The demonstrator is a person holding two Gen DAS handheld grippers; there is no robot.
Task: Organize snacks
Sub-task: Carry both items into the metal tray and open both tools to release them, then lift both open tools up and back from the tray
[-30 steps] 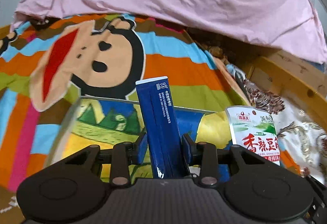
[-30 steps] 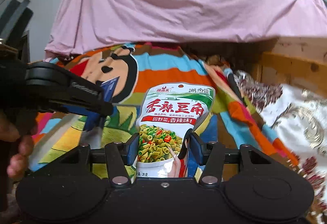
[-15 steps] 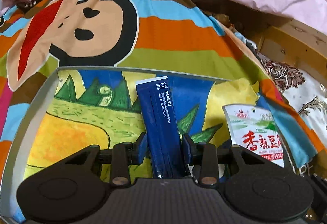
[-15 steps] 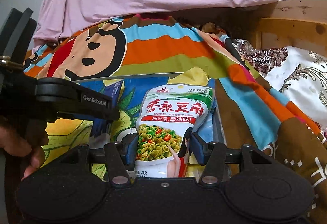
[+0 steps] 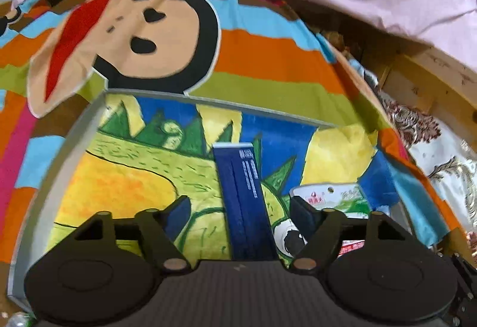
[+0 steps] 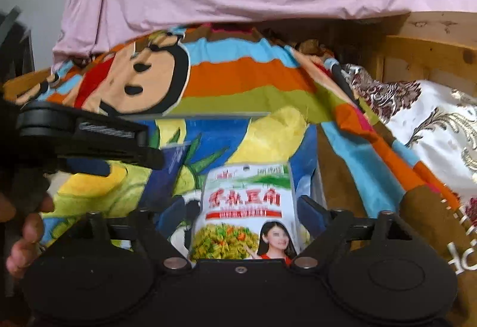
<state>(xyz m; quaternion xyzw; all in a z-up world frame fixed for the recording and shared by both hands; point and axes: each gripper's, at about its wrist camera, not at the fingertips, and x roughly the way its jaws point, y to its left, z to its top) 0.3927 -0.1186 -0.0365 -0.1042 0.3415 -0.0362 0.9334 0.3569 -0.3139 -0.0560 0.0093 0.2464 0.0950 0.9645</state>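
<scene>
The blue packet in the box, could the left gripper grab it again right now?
Probably yes. The blue packet lies right between the left gripper's open jaws, which have just been opening, and nothing covers it. The snack bag sits off to the side.

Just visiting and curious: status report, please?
Left gripper, right gripper: jaws just opened. Dark blue flat packet and white snack pouch released in painted tray. Nothing obstructing.

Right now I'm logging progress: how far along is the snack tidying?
Nearly placed. The blue packet and the bean snack bag sit in the painted tray. Both tools, left and right, have just been opening, pads clear of the packs. Left: draw the tools back.
</scene>
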